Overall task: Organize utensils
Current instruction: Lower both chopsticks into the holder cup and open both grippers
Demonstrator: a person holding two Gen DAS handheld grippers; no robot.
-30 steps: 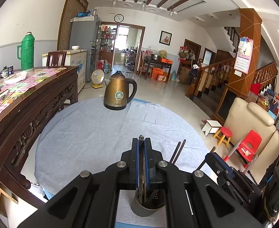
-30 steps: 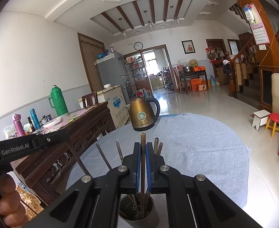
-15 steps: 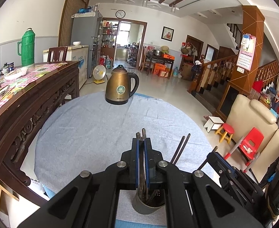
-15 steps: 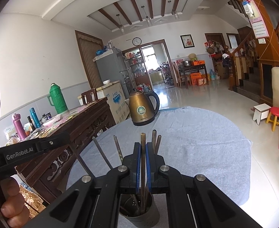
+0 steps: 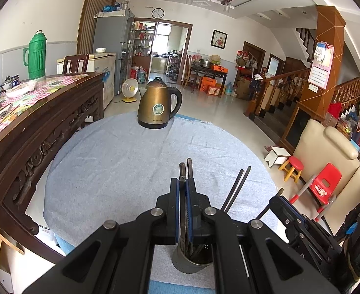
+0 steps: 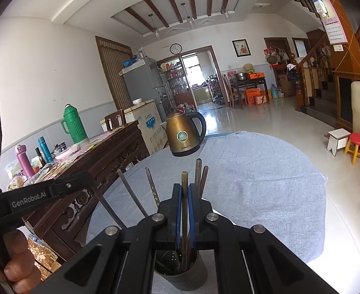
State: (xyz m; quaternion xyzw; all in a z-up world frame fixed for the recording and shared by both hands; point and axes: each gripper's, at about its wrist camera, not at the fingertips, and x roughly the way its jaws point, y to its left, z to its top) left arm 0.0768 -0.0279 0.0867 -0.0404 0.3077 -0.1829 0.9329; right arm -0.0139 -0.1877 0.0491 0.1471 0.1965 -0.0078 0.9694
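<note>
Left gripper (image 5: 185,186): blue pads pressed together on two dark chopsticks (image 5: 188,165), tips poking up past the fingers, lower ends down in the holder (image 5: 192,263)

Right gripper (image 6: 185,196): clamped on one brown chopstick (image 6: 185,180), upright, lower end inside the same holder (image 6: 180,279)

Holder: grey cup, near edge of the round table (image 5: 121,161), directly under both grippers; more chopsticks lean out of it left and right

Table: covered in blue-grey cloth

Kettle (image 5: 158,104): bronze, far edge of table, well apart from holder

Sideboard (image 5: 33,112): dark wood, left of table; green thermos (image 5: 36,55) on it
</note>
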